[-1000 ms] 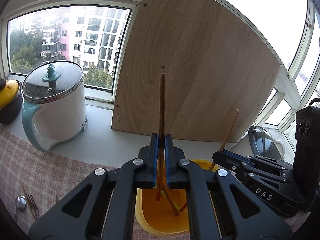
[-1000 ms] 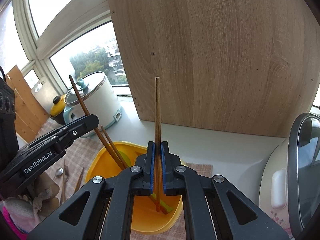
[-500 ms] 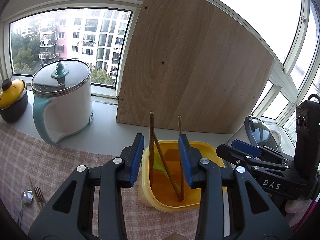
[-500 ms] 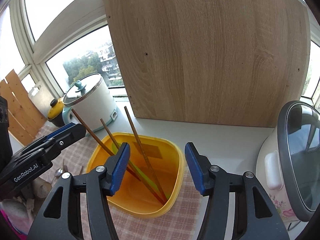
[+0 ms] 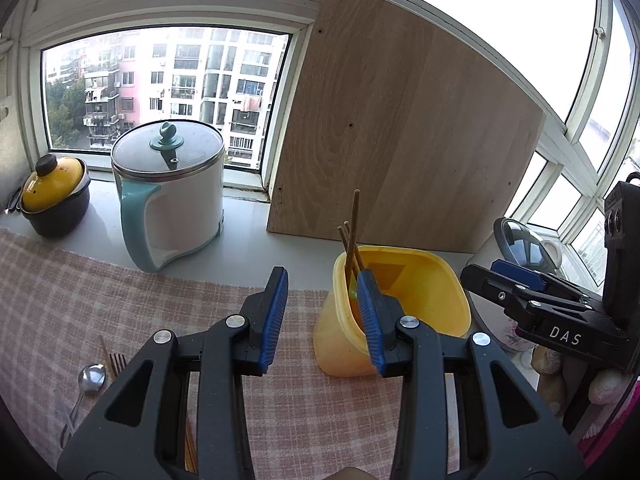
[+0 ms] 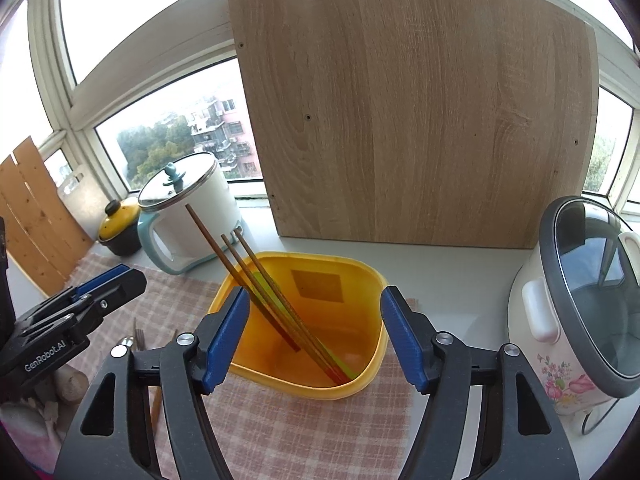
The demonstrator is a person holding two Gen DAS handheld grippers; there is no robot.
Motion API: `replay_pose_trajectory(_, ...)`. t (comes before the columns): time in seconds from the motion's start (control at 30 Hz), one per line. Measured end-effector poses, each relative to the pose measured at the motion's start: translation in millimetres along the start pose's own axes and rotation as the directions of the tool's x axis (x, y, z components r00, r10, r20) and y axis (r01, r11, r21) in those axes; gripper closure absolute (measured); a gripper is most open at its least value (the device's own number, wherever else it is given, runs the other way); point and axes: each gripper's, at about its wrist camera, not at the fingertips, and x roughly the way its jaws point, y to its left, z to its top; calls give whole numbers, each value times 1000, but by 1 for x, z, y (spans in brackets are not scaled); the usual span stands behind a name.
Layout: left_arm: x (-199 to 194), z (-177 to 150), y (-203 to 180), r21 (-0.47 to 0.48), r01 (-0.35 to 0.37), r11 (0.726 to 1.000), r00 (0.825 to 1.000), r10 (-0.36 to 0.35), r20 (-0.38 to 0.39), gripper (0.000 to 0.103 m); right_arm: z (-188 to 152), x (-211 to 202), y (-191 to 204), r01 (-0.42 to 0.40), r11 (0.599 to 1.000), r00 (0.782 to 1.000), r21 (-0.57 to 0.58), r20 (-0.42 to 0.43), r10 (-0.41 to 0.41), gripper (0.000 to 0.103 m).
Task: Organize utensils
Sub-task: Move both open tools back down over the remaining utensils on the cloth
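A yellow plastic container (image 6: 362, 268) stands on the checked cloth. Three brown chopsticks (image 6: 236, 264) lean to the left inside it, beside a green utensil (image 6: 340, 364). My right gripper (image 6: 314, 296) hovers just in front of the container. Its jaws are opening and nothing is between the pads. My left gripper (image 5: 322, 280) is open and empty, in front and to the left of the container (image 5: 340, 344), where the chopsticks (image 5: 352, 236) stick up. A spoon (image 5: 92, 374) and a fork (image 5: 118, 362) lie on the cloth at the lower left.
A white and teal electric pot (image 5: 172, 196) and a dark pot with a yellow lid (image 5: 52, 200) stand on the sill at left. A wooden board (image 5: 400, 140) leans behind the container. A flowered rice cooker (image 6: 580, 300) stands at right.
Both grippers were shut on an upright chopstick each. They opened, the chopsticks dropped into the yellow container, and both grippers drew back, the left one shifting leftward.
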Motion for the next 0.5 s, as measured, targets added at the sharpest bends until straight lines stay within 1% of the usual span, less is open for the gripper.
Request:
replay_pose_trajectory(0.07,-7,-5,7,12,-14,1000,1000,15,-9,67,-3,-4,9,6,1000,1000,-13,15,-5,32)
replay_pose_trajectory(0.13,-14,-10,18,15,-13,1000,1000,13,-16,67,-5,-8,18,9,999,999,-37,33,-8,23)
replay_pose_trajectory(0.2,-23,-16,32,3,-7,1000,1000,7,-17,67,-8,-10,28,14,998,999,-63,49,-11,22)
replay_pose_trajectory(0.3,-36,-24,56,-16,-16,1000,1000,15,-22,67,-12,-13,43,13,996,998,-92,63,-7,22)
replay_pose_trajectory(0.4,-46,-31,81,-10,-50,999,998,50,-43,67,-16,-12,56,-5,995,998,-103,61,12,19)
replay_pose_trajectory(0.5,-55,-40,112,-11,-90,996,994,89,-67,67,-20,-8,73,-24,991,998,-135,46,30,19)
